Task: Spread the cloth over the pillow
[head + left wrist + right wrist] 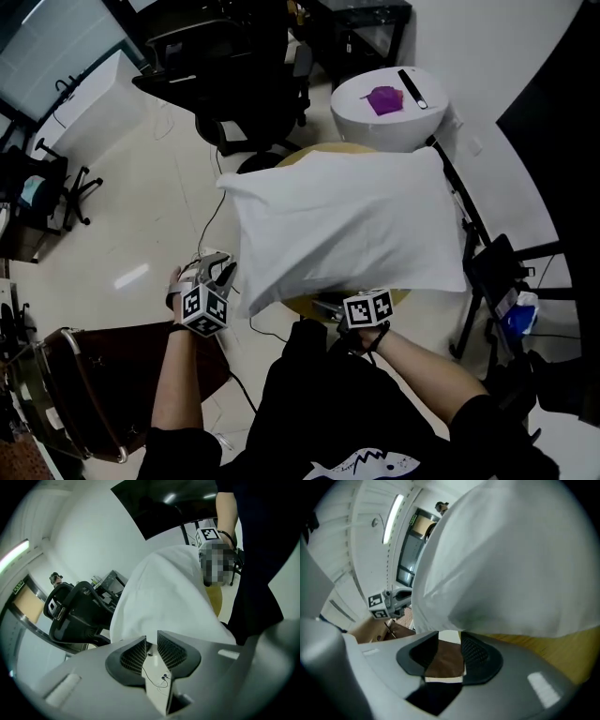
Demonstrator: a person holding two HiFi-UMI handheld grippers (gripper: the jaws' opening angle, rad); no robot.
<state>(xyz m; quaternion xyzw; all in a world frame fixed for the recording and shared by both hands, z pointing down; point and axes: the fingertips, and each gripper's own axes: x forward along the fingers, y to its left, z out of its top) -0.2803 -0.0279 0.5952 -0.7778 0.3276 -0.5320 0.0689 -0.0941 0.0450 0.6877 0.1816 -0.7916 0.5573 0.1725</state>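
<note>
Hovering off the pillow's near-left corner, at about 8 o'clock from its middle in the head view, the left gripper is released. Its jaws stand a narrow slit apart, with only floor showing through them. From it, the white pillow lies toward 2 o'clock, close by but not touching. The pillow rests on the round wooden table with its long axis running from 9 to 3 o'clock. The cloth seems already draped over it, though the two whites cannot be told apart. At 6 o'clock, against the middle of the near long edge, the right gripper is also slack. Its jaws are parted and empty, with the white hem just above their tips. The right hand is therefore nearer, and any smoothing probably starts from that near edge outward.
</note>
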